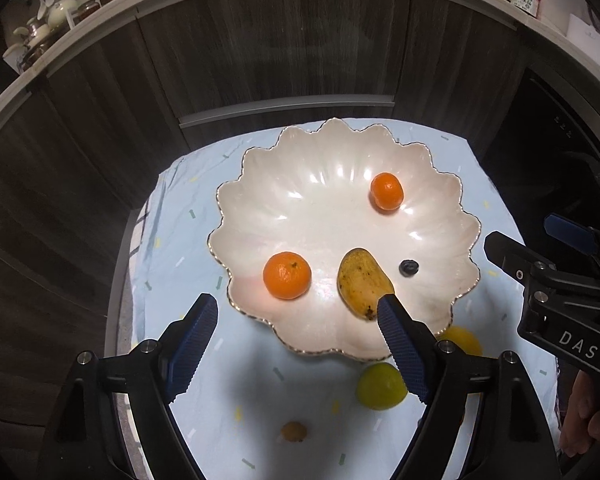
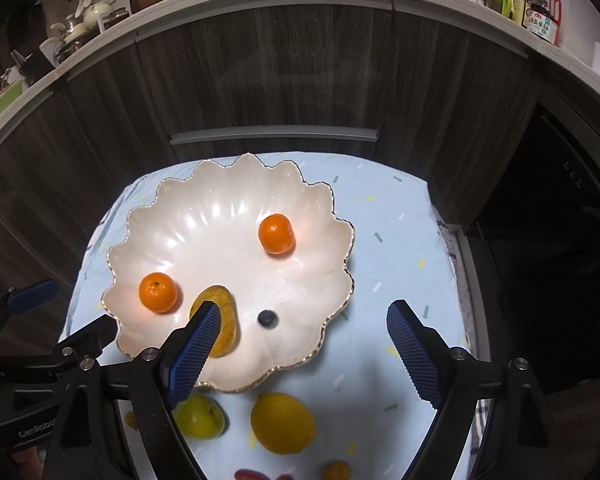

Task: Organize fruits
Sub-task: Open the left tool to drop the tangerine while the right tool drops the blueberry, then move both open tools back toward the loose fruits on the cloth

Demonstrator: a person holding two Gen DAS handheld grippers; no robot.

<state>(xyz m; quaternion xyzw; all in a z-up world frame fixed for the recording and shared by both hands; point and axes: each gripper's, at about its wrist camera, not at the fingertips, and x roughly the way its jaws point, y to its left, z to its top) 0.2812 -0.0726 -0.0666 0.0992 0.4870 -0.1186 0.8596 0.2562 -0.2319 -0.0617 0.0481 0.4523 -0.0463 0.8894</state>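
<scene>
- Scalloped white bowl (image 1: 340, 184) sits centre frame on a pale blue patterned cloth (image 1: 180, 248); dark wood cabinets behind.
- In the bowl: one mandarin (image 1: 287, 275) lower left, a second mandarin (image 1: 387, 191) upper right, a mango (image 1: 360, 280) at lower centre, a blueberry (image 1: 409, 267) just right of the mango.
- On the cloth below the bowl, right wrist view: green fruit (image 2: 200, 418), lemon (image 2: 283, 423) beside it, a small orange fruit (image 2: 337, 472) at bottom edge.
- Left gripper (image 1: 296, 316): jaws wide apart, nothing held.
- Right gripper (image 2: 304, 324): jaws spread wide, empty; blueberry lies free between them.
</scene>
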